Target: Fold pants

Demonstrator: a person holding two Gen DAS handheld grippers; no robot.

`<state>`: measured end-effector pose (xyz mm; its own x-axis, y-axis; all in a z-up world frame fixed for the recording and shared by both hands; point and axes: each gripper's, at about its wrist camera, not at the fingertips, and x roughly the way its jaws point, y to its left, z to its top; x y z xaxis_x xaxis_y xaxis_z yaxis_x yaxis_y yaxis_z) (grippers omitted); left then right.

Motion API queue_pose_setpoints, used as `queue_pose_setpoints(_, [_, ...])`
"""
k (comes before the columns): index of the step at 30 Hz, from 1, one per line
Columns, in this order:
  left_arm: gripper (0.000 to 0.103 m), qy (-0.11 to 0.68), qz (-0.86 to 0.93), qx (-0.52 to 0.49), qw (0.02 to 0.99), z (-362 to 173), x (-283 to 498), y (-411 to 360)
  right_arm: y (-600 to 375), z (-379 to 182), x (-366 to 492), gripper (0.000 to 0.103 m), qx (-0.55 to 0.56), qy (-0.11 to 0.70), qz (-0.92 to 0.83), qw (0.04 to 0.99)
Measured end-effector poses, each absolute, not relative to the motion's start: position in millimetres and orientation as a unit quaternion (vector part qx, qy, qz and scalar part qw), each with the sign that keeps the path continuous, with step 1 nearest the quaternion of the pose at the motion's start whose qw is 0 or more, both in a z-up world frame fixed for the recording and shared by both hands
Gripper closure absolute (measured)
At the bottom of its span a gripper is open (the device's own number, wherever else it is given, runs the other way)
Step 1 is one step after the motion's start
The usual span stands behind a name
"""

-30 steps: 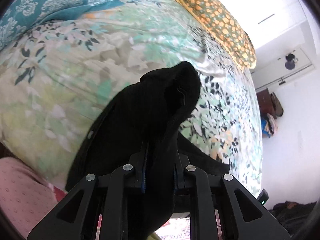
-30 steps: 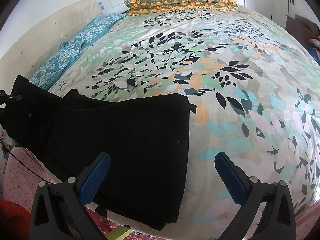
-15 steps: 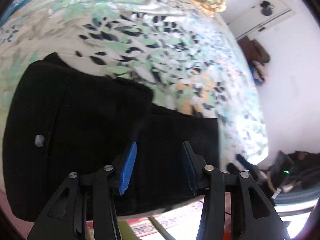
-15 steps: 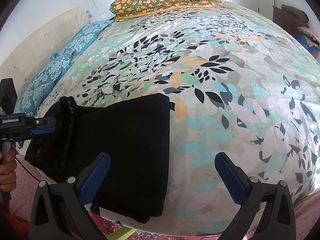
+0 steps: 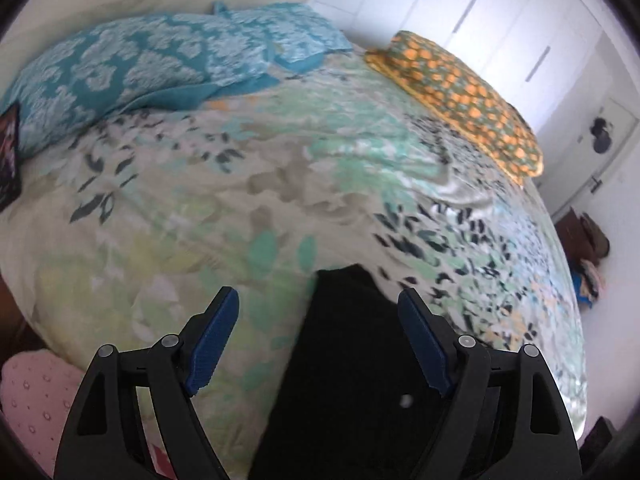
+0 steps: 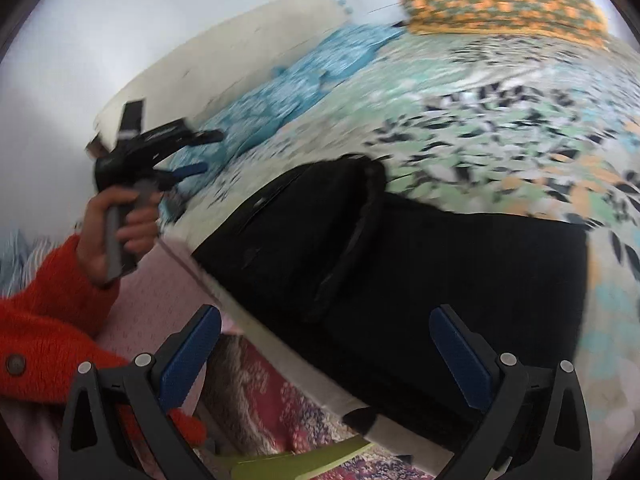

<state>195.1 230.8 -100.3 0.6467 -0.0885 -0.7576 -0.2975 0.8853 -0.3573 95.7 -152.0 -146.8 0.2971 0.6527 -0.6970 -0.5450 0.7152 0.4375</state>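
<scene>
My left gripper point(image 5: 318, 336) is opening, nothing pinched; my right gripper point(image 6: 326, 354) is spread wide, empty. Black pants point(image 6: 420, 264) lie folded on the floral bedspread point(image 5: 240, 184), near its edge.

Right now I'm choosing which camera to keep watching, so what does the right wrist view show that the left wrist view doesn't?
Only the right wrist view shows the hand in a red sleeve holding the left gripper, the patterned rug below the bed's edge, and the whole of the folded black pants lying on the bed.

Only the left wrist view shows the white wardrobe doors and the door at the right.

Both show the floral bedspread, blue pillows, orange pillow, and open jaws holding nothing; the left gripper's are opening.
</scene>
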Motion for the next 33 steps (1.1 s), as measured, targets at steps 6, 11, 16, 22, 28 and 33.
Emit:
queue_pose_setpoints(6, [0.024, 0.446, 0.089, -0.285, 0.844, -150.9, 183.6, 233.8, -112.3, -182.6, 128.8, 0.0, 0.103, 0.521, 0.406, 0.744])
queue_pose_setpoints(11, [0.024, 0.426, 0.099, -0.267, 0.859, -136.5, 184.7, 237.4, -102.2, -203.2, 153.6, 0.017, 0.149, 0.549, 0.411, 0.713])
queue_pose_setpoints(16, [0.024, 0.435, 0.089, -0.292, 0.847, -145.5, 187.1, 242.9, -97.2, -218.6, 168.2, 0.036, 0.132, 0.621, 0.384, 0.671])
queue_pose_setpoints(22, [0.024, 0.437, 0.087, -0.282, 0.85, -145.5, 189.2, 239.6, -102.8, -226.6, 175.9, 0.034, 0.185, 0.644, 0.386, 0.633])
queue_pose_setpoints(28, [0.024, 0.443, 0.089, -0.282, 0.846, -149.7, 191.0, 238.5, -102.1, -238.2, 181.8, 0.04, 0.288, 0.638, 0.406, 0.588])
queue_pose_setpoints(33, [0.024, 0.448, 0.092, -0.291, 0.84, -153.2, 190.9, 242.8, -106.2, -222.0, 176.3, 0.079, 0.288, 0.616, 0.387, 0.623])
